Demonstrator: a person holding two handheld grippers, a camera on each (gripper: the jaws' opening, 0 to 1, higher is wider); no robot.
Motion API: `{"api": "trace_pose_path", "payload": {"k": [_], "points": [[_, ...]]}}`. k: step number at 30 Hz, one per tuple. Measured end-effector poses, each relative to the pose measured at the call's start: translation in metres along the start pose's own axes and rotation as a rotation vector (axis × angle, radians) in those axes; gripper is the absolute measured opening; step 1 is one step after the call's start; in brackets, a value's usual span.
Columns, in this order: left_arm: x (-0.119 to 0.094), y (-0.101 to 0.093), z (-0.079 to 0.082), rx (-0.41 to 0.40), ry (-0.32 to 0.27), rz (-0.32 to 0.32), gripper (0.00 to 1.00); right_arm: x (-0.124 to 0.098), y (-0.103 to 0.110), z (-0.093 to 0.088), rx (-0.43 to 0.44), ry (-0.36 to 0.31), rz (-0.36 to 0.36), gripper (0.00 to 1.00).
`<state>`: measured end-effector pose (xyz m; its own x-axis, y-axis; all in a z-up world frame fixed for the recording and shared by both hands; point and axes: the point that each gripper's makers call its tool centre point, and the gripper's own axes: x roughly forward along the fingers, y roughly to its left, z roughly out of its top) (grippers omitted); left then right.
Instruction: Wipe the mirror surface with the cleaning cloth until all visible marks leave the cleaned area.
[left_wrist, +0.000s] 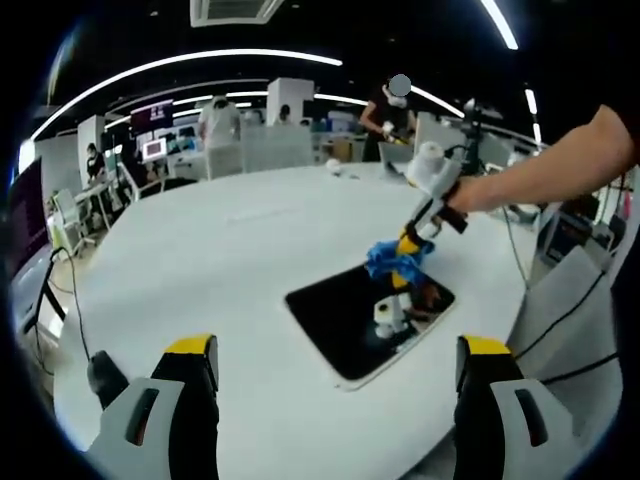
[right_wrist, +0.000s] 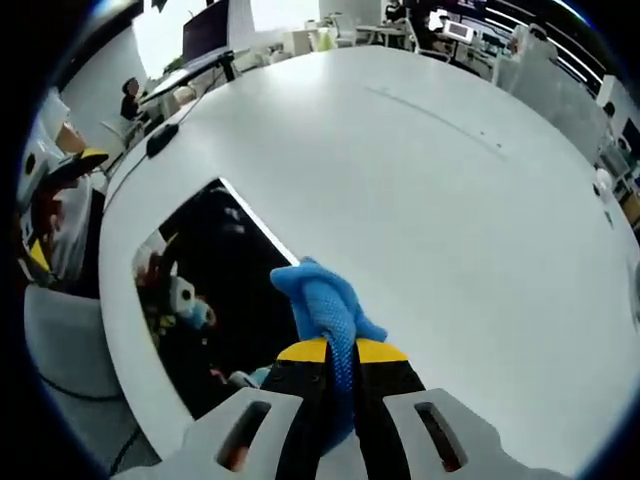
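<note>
Blue cleaning cloth sat clamped between the right gripper's closed jaws, pressed on the mirror; the left gripper hovered near the mirror, jaws wide apart, empty.

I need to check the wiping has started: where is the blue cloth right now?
The blue cloth is pinched in the right gripper, at the mirror's edge on the white table.

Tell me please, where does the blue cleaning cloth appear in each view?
Left gripper view: the blue cleaning cloth is right of centre, held by the right gripper at the mirror's far edge.
Right gripper view: the cloth is at lower centre, clamped between the jaws.
Shared landmark: the dark mirror on the white table.
</note>
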<state>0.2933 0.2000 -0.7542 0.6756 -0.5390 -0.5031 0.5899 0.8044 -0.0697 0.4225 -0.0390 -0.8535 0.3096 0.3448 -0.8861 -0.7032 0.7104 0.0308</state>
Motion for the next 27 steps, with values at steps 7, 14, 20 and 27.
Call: {"api": "trace_pose_path", "payload": {"k": [7,14,20,27], "points": [[0.0002,0.0003,-0.0014,-0.001,0.002,-0.001,0.99,0.0017,-0.0058,0.003,-0.002,-0.016,-0.014,0.03],[-0.0003,0.0008,0.0001,-0.006,-0.002,0.004,0.99,0.0027,-0.0071,0.0035,0.007,-0.01,-0.009,0.03],[0.0008,-0.0012,-0.0021,-0.003,0.005,-0.001,0.99,0.003,-0.0069,0.0033,0.007,-0.01,-0.003,0.03],[0.0058,0.0044,0.0003,-0.005,0.002,0.001,0.99,0.0028,-0.0068,0.0032,0.002,-0.01,0.004,0.03]]}}
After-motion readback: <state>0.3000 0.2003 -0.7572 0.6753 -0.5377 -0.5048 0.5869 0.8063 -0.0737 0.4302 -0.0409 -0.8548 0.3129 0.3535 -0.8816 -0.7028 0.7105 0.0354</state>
